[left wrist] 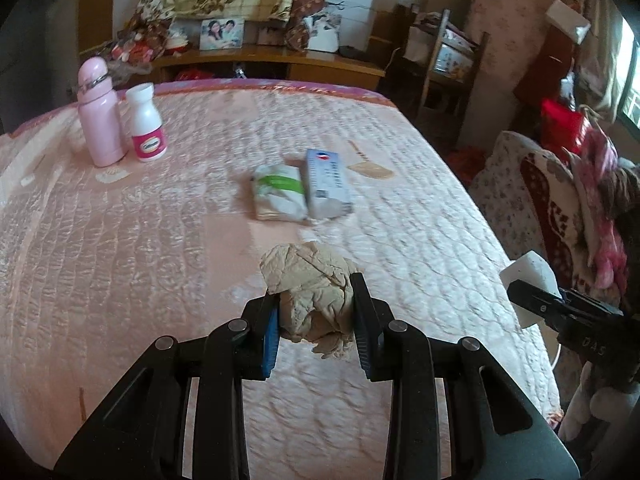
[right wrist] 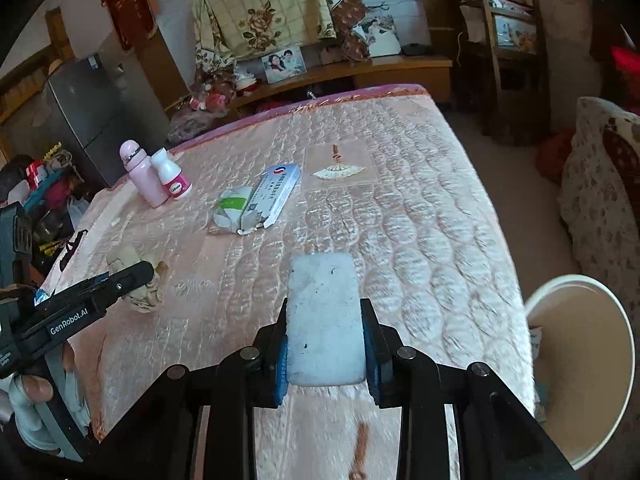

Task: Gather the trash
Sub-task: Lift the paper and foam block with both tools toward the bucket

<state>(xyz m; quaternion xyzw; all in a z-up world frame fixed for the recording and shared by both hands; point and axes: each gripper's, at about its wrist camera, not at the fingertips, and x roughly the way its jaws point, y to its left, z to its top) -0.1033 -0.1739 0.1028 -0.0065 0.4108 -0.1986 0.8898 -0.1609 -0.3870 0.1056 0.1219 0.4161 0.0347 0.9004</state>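
Both grippers loaded over the bed.

My left gripper (left wrist: 314, 316) has its jaws clamped on a crumpled beige paper wad (left wrist: 310, 280); my right gripper (right wrist: 326, 344) has its jaws pinching a white foam block (right wrist: 325, 312), both lifted above the pink quilted bed (left wrist: 160, 240), with a white bin (right wrist: 580, 380) just beside the bed's edge.

On the bed (left wrist: 120, 260): two bottles, one pink (left wrist: 99, 116), one white (left wrist: 146, 124). Two packets, one green-striped (left wrist: 278, 192), one blue-grey (left wrist: 326, 182). One crumpled paper wad (left wrist: 312, 284). One white foam block (right wrist: 326, 320). One bucket (right wrist: 624, 320).
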